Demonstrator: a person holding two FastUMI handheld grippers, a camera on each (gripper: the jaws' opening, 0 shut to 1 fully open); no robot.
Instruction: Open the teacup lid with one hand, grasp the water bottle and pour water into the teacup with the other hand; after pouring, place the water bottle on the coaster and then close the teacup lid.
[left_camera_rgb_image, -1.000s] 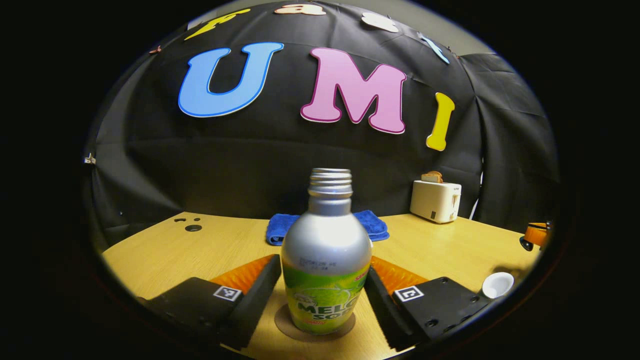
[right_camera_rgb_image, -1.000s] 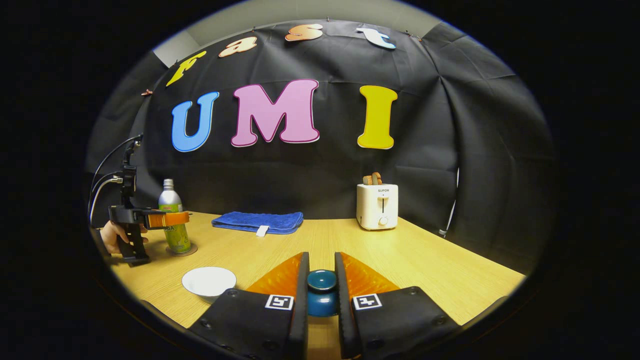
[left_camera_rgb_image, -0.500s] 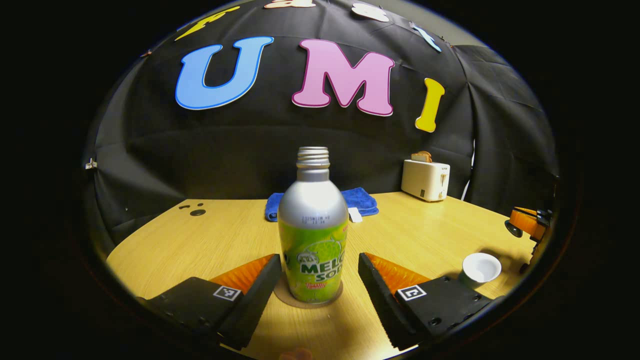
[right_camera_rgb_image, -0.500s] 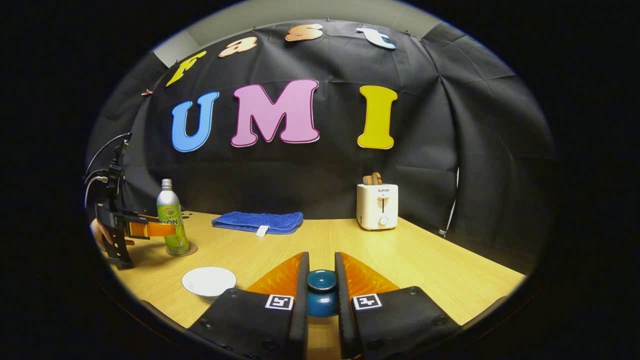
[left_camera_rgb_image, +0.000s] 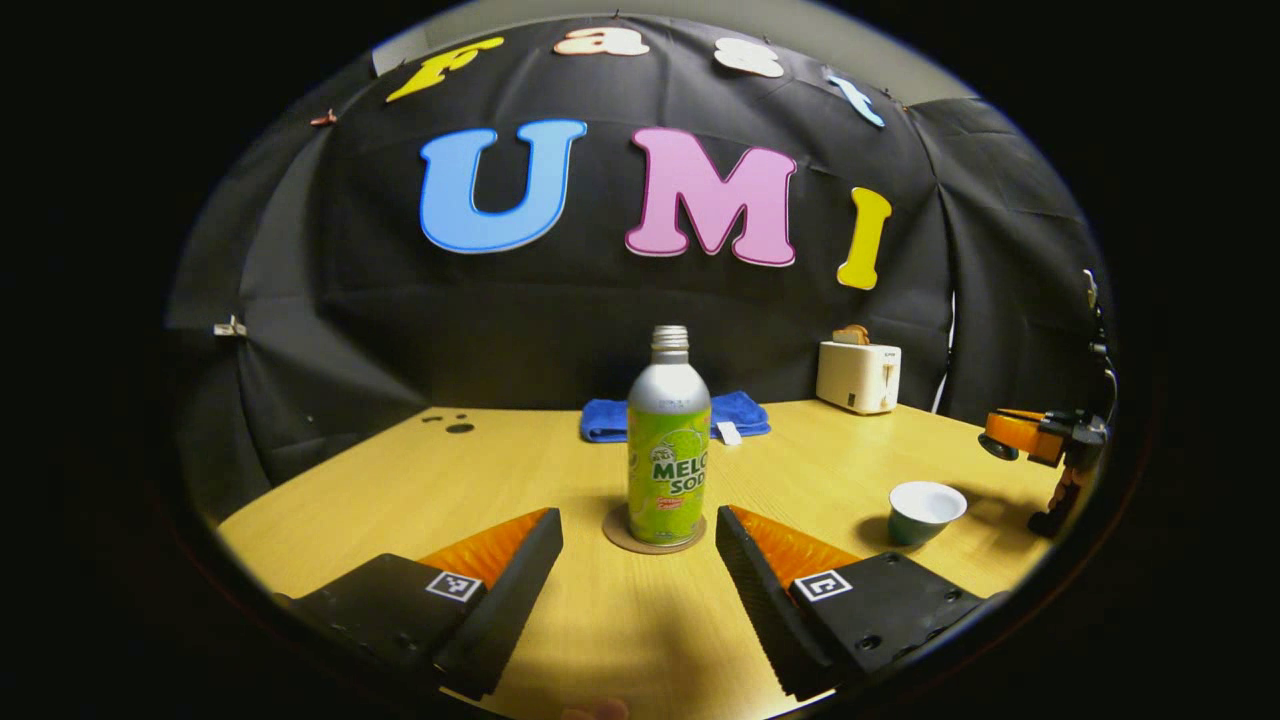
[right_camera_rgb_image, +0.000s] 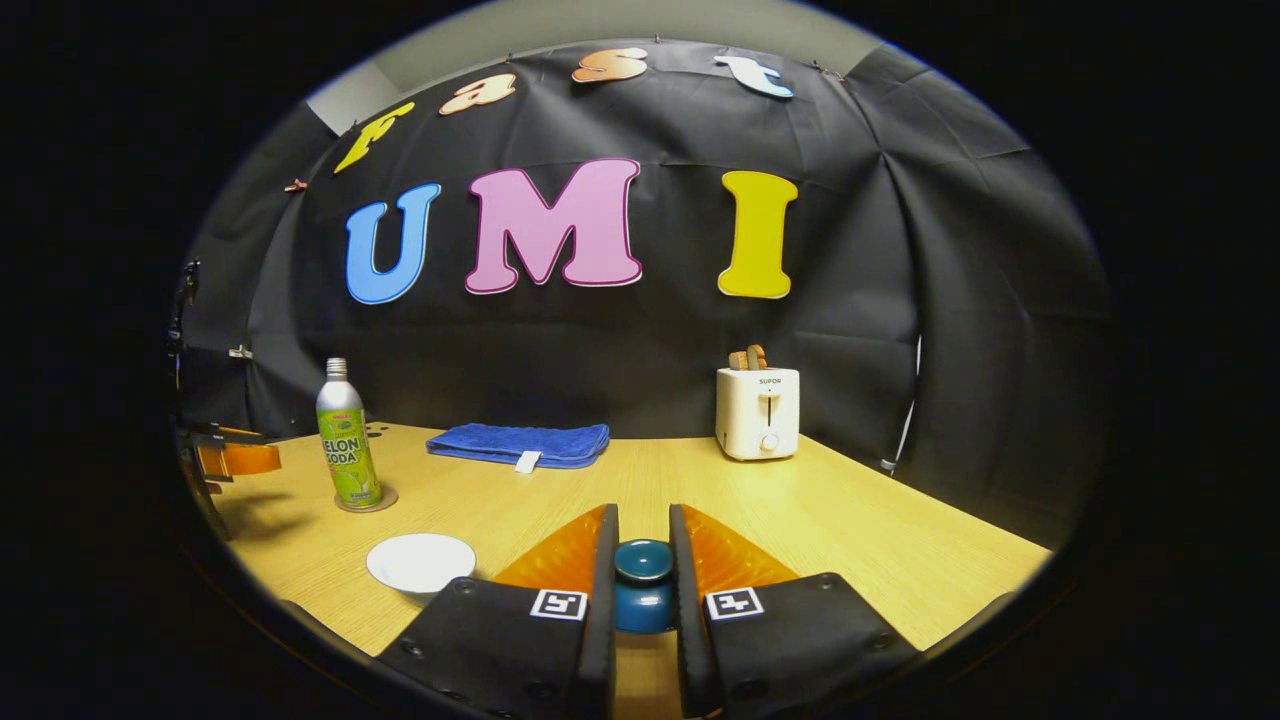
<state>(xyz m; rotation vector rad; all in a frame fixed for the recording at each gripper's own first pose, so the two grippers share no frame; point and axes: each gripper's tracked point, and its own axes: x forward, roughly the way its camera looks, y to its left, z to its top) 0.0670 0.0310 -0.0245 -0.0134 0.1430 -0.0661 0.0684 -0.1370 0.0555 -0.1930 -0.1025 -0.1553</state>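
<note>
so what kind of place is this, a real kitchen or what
Probably a staged recording booth, not a kitchen: a black cloth wall backs one wooden table set with props, a toaster, a folded blue towel and a bottle.

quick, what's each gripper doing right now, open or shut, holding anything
Left gripper: open, holding nothing; the water bottle stands apart on the coaster.
Right gripper: shut on the teacup lid, beside the open teacup.
</note>
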